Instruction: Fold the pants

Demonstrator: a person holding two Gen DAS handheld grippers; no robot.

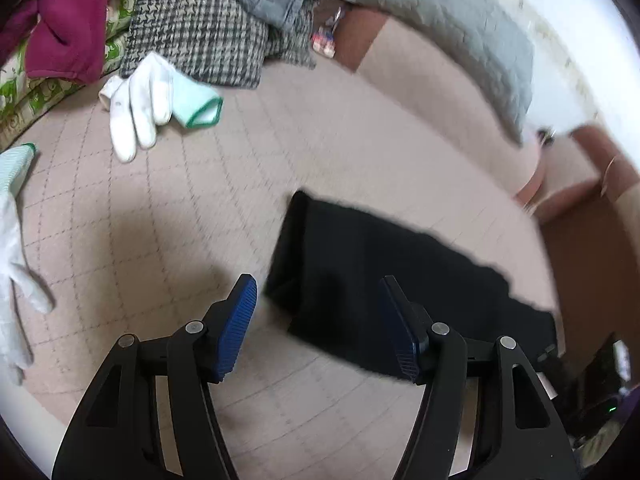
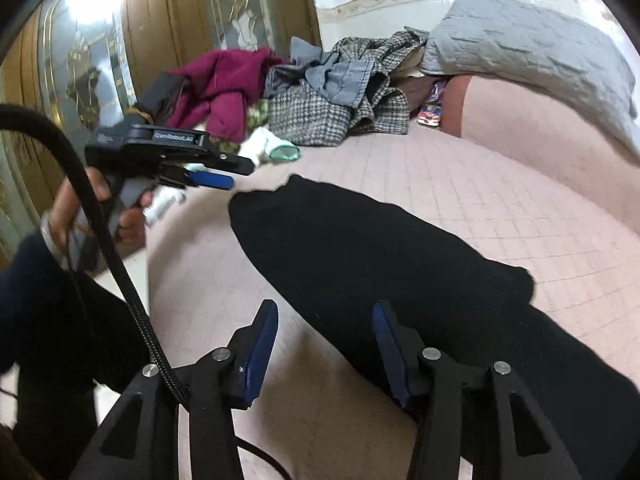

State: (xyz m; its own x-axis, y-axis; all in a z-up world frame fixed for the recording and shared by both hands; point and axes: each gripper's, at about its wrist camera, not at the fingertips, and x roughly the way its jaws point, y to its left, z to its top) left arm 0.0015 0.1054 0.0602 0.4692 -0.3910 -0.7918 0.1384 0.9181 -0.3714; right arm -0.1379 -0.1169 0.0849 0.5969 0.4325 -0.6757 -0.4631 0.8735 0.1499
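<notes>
Black fabric pants point(image 2: 400, 280) lie flat across the centre and lower right of the right wrist frame, on a pink quilted bed cover point(image 2: 500, 200). Right gripper point(image 2: 324, 340), jaws apart, empty, above them. Left gripper point(image 1: 320, 320), jaws apart, empty. White gloves point(image 1: 136, 96) upper left.

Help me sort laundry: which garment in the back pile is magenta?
The fleece top at the pile's left end; the houndstooth coat and grey shirt beside it aren't.
</notes>
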